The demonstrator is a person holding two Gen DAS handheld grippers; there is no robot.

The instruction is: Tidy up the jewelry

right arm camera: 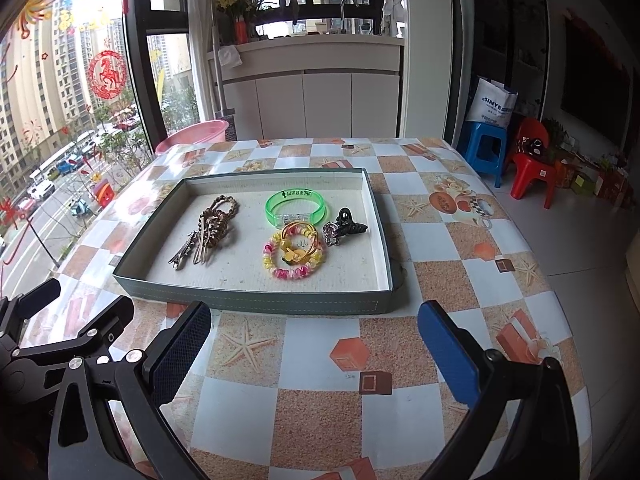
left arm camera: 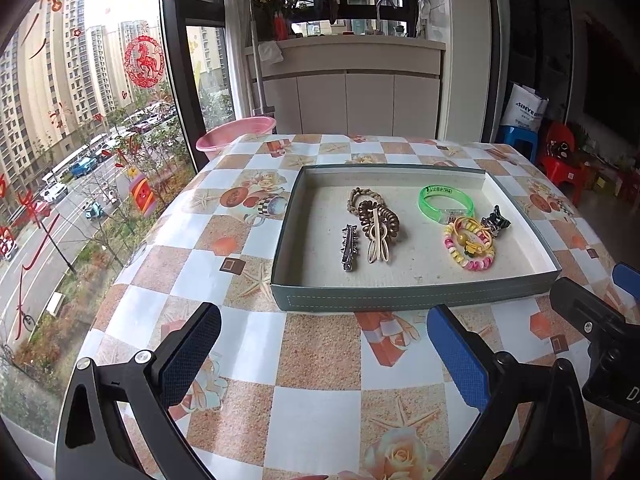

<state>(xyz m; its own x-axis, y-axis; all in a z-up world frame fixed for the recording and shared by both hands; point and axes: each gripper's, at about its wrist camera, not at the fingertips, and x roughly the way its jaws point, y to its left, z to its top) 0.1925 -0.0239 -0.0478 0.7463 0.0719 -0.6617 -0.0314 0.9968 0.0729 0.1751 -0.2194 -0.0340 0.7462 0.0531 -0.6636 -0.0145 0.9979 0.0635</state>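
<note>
With both your left gripper point(left arm camera: 324, 350) and right gripper point(right arm camera: 314, 344) spread wide and empty short of the tray point(left arm camera: 412, 298), everything seemingly already sits inside, so next check the 3 o'clock pile point(right arm camera: 294, 254).

tray point(right arm camera: 256, 300): hair clips point(right arm camera: 200, 246) left | bracelets point(right arm camera: 294, 254) right
</note>
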